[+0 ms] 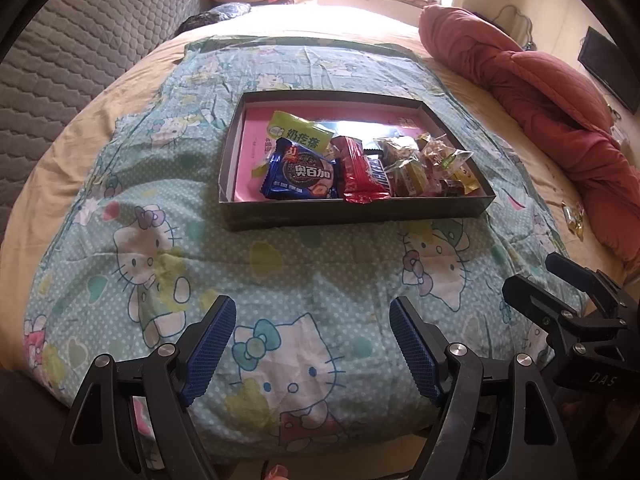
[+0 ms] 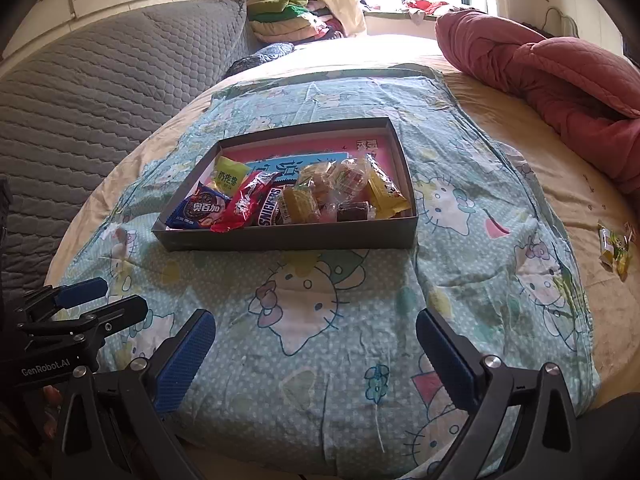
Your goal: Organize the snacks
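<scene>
A shallow dark box (image 1: pixel 360 212) (image 2: pixel 288 242) with a pink floor lies on the cartoon-cat cloth and holds several snacks. Among them are a blue cookie pack (image 1: pixel 300 176) (image 2: pixel 198 210), a red wrapper (image 1: pixel 360 172) (image 2: pixel 244 202), a green bag (image 1: pixel 300 130) (image 2: pixel 230 174) and a Snickers bar (image 2: pixel 269 207). A few loose candies (image 1: pixel 574 218) (image 2: pixel 616 250) lie on the beige sheet to the right. My left gripper (image 1: pixel 312 312) and my right gripper (image 2: pixel 316 324) hover over the cloth short of the box. Both stand open with nothing between their fingers.
The teal cloth (image 1: pixel 160 240) covers a round bed with a beige sheet (image 2: pixel 500 92). A rolled pink quilt (image 1: pixel 552 120) (image 2: pixel 560 72) lies at the right, a grey quilted headboard (image 2: pixel 100 100) at the left. Folded clothes (image 2: pixel 288 12) are piled by the window.
</scene>
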`<action>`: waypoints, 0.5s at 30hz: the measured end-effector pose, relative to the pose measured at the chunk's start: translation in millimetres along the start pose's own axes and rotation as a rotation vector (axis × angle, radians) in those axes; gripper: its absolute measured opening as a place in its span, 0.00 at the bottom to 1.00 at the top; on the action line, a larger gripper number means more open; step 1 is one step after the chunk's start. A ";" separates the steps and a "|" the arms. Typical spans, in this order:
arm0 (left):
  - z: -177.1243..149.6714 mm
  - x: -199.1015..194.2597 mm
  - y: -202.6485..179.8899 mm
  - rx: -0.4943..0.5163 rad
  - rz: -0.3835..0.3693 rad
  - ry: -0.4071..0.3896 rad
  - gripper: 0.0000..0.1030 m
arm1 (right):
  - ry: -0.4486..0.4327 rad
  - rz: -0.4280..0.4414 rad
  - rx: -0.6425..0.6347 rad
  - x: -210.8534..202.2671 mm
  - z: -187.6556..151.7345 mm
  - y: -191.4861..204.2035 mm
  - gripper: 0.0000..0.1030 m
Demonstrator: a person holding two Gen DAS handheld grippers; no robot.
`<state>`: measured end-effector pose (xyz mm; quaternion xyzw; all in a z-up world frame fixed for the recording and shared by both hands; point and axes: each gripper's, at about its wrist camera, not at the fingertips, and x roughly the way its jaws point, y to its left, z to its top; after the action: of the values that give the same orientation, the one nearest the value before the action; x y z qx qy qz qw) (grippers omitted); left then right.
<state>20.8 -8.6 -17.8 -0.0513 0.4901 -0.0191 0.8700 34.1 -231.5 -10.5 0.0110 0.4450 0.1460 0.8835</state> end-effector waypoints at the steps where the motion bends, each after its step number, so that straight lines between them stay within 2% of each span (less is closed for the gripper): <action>1: 0.1 0.1 0.1 0.000 0.001 0.000 0.78 | -0.001 0.000 0.001 0.0 0.0 0.1 0.98; 15: 1.5 -1.2 3.4 -0.010 0.013 -0.005 0.78 | 0.000 -0.006 0.000 0.7 -0.2 -1.1 0.98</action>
<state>21.4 -5.0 -16.4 -0.0524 0.4883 -0.0109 0.8710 34.6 -232.4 -11.4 0.0098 0.4452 0.1434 0.8838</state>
